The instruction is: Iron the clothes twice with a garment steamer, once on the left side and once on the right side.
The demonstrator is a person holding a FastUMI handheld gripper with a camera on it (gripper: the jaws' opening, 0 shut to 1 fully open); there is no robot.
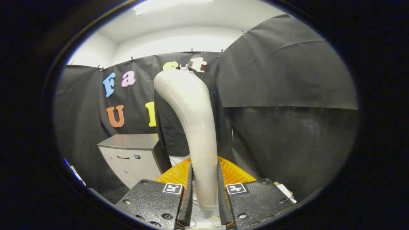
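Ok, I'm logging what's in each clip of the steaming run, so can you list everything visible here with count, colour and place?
Garment steamer: one, cream-white, its handle clamped between the fingers, its curved head rising ahead of them toward the garment.
Garment: one, dark, hanging on a hanger against the booth wall, directly behind the steamer.
Hanger: one, pale hook just showing above the garment's top.
Cabinet: one, grey top with a light front and a dark handle, on the floor left of the garment.
Booth wall: black cloth, all around behind everything.
Ceiling light: one, white, overhead.
Gripper: one, both fingers pressed on the steamer's handle.
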